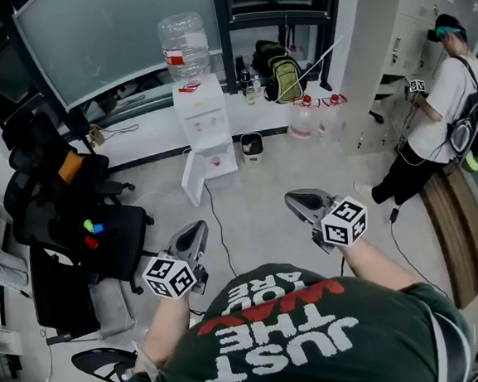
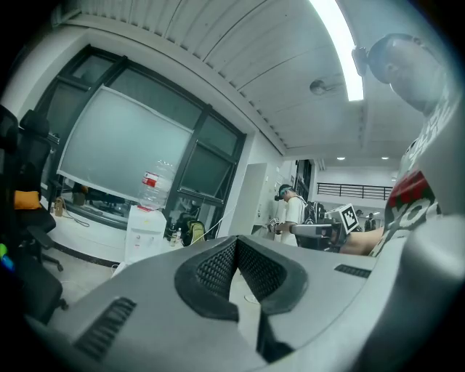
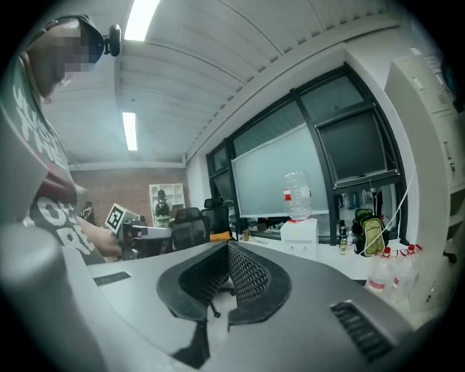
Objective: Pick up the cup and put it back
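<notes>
The left gripper [image 2: 237, 243] and right gripper [image 3: 228, 245] have smooth matt grey plastic shells and black pads [image 2: 211, 274] with a rough grid texture. Upper centre of the head view, the water dispenser [image 1: 202, 118] is glossy white plastic under a clear plastic bottle [image 1: 184, 43]. The floor [image 1: 258, 217] is smooth and faintly shiny; the bench [image 1: 454, 225] at right looks wooden

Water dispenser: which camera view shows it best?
The head view: the water dispenser stands whole by the window, bottle on top, base on the floor. In the left gripper view it is small and far off; in the right gripper view only its upper part clears the right gripper.
</notes>
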Motion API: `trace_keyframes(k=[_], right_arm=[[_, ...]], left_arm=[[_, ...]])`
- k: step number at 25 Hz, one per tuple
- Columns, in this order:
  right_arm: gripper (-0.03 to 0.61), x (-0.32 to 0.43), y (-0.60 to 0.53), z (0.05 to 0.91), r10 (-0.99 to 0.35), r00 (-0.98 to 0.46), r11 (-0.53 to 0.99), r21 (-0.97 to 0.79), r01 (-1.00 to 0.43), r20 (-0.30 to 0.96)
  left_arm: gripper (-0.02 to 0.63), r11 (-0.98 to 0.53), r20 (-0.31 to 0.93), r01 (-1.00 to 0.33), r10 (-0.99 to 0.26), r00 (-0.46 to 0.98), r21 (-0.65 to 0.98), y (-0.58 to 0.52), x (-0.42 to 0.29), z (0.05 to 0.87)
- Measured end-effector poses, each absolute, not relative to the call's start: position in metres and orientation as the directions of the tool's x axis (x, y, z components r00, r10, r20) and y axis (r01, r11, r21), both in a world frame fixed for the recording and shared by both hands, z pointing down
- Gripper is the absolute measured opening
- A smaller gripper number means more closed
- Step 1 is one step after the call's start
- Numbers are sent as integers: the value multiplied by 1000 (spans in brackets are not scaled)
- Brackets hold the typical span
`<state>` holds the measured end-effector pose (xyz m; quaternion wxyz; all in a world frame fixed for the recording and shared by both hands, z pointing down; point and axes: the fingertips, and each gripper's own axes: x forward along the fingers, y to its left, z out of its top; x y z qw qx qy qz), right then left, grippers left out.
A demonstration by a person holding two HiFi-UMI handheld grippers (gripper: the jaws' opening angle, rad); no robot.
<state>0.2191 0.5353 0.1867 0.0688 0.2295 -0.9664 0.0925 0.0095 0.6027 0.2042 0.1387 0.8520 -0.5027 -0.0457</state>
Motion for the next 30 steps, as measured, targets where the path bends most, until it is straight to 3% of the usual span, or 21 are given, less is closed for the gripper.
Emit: trace_keyframes(k=[17,24,30], right_arm=[[34,335,513,197,-384,-909,888,-203,-412,163],[34,307,495,211,-369,-911,893,-201,-402,182],[34,234,457,214,-382,-898,891,-170,-420,216]], left_arm=[[8,-428,100,-846,-872,478,318,581,134,212],[8,-406,96,-848,-882,461,341,562,103,227],[8,-442,52,-818,-869,493,368,519,34,242]])
